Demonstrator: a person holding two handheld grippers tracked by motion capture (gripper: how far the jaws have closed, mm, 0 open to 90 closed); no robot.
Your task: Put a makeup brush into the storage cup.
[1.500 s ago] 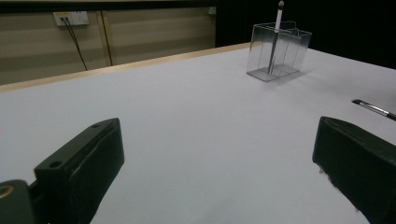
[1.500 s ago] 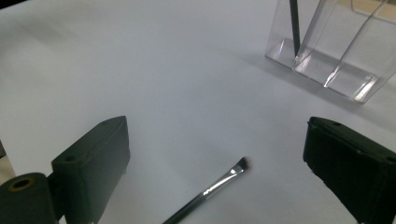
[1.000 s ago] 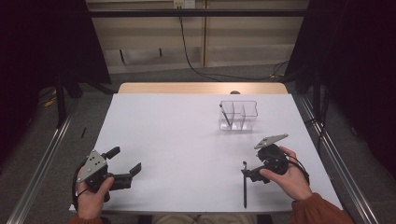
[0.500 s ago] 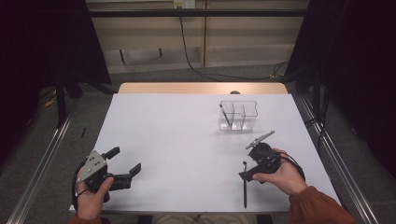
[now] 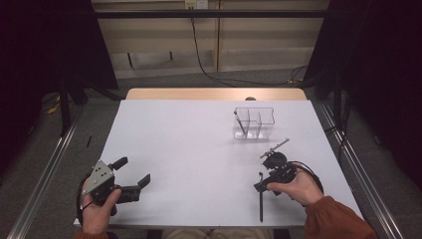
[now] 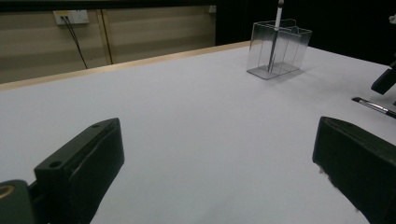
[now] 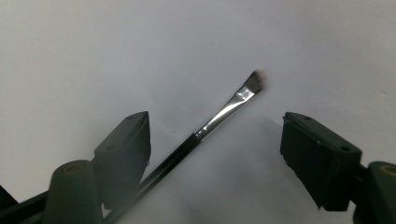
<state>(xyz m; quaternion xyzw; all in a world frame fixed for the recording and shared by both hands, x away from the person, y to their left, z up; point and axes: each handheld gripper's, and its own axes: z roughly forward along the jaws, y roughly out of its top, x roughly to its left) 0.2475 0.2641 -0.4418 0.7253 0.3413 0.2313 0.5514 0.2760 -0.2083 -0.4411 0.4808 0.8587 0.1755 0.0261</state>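
A black-handled makeup brush (image 5: 260,201) (image 7: 224,112) lies on the white table (image 5: 189,149) near its front right edge. My right gripper (image 5: 260,180) (image 7: 215,118) points down over the brush's bristle end. Its jaws have just been closing, and the brush lies between them, close to the left jaw, with neither pad pressing on it. A second brush (image 5: 240,123) (image 6: 275,32) stands tilted in a clear divided holder (image 5: 255,122) (image 6: 279,49) at the back right. My left gripper (image 5: 133,171) (image 6: 219,126) rests open and empty at the front left.
In the left gripper view the lying brush (image 6: 373,106) and part of the right gripper (image 6: 385,79) show at the far right. A wooden strip (image 5: 214,93) edges the table's far side. Metal rails (image 5: 366,179) run along both sides.
The right gripper has tipped downward and shifted slightly left over the lying brush, and its jaws stand narrower. The left gripper has not moved.
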